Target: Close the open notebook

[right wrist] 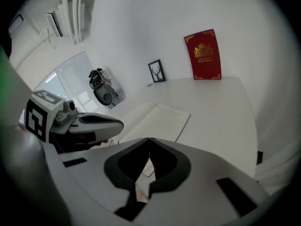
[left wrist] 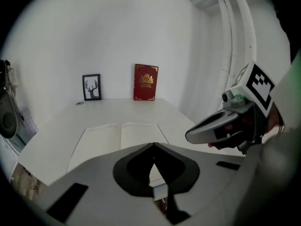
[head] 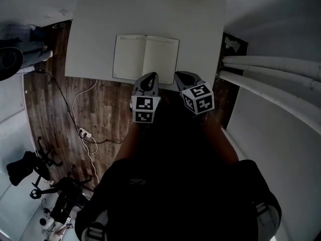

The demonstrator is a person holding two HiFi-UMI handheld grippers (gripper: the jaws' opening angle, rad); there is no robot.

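**Both grippers shut and empty at the near edge of the open notebook**

The notebook (head: 146,58) lies open and flat on the white table (head: 95,29), both pages up. It sits about mid-width, and its lower edge is close to the table's near edge.

The left gripper (head: 151,75) is at the near edge of the table, tip over the notebook's near edge around the spine. Its jaws are pressed together with nothing between them, as its own view shows (left wrist: 153,144). The right gripper (head: 179,75) is just beside it, tip by the right page's near corner. Its jaws also meet at the tip and hold nothing (right wrist: 149,139). Whether either tip touches the paper cannot be told. The two grippers sit side by side and apart, both pointing down and away from the person. The marker cubes face up toward the head camera.

At the table's far edge a red book (left wrist: 146,82) stands upright against the wall. A small black picture frame (left wrist: 91,87) stands near it on its left. Both are well apart from the notebook.

Off the table's left side there is wood floor (head: 50,109) with a white cable and a power strip (head: 85,133). White pipes (head: 271,69) run along the right side.
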